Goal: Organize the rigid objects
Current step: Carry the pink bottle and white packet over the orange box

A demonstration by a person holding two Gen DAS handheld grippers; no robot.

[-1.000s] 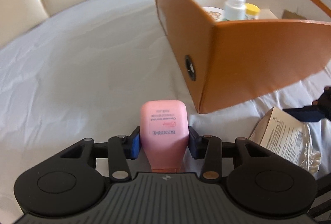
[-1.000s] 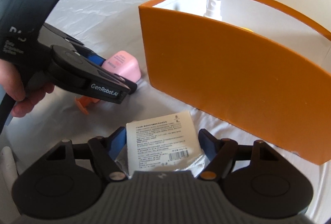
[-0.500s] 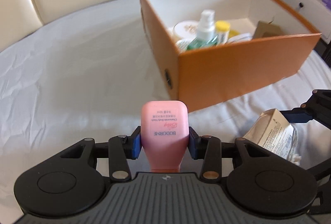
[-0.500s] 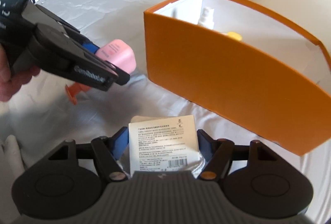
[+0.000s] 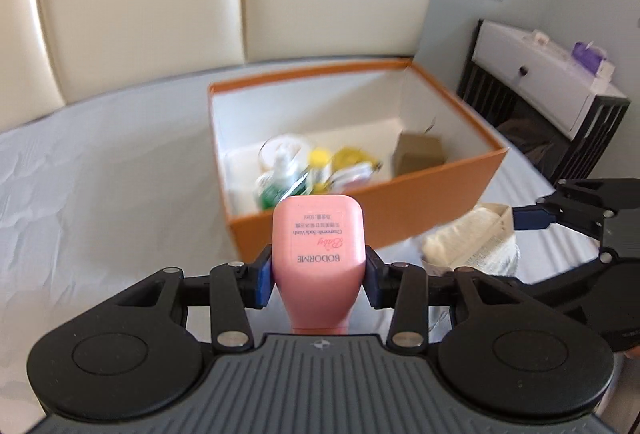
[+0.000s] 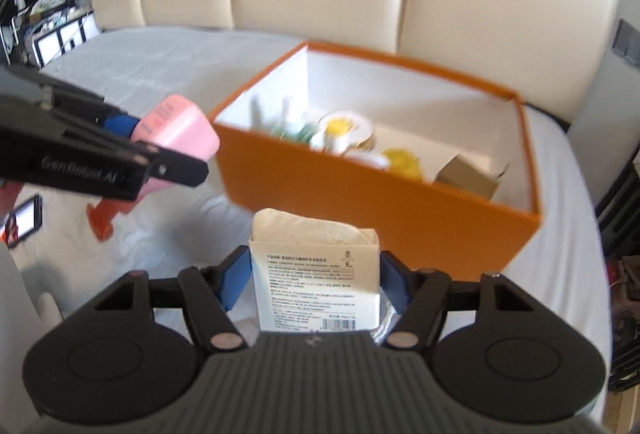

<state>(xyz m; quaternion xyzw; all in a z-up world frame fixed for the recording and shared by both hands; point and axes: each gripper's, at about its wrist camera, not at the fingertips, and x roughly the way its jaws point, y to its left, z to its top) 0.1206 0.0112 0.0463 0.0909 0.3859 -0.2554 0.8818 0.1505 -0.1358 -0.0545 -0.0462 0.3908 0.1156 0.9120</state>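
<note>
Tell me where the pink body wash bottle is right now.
The pink bottle is clamped in the left gripper, held in the air in front of the orange box, left of the right gripper's white packet.

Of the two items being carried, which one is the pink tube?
The one in the left gripper: the pink tube marked BODORME, clamped between blue pads. The right gripper carries a white labelled packet instead.
</note>
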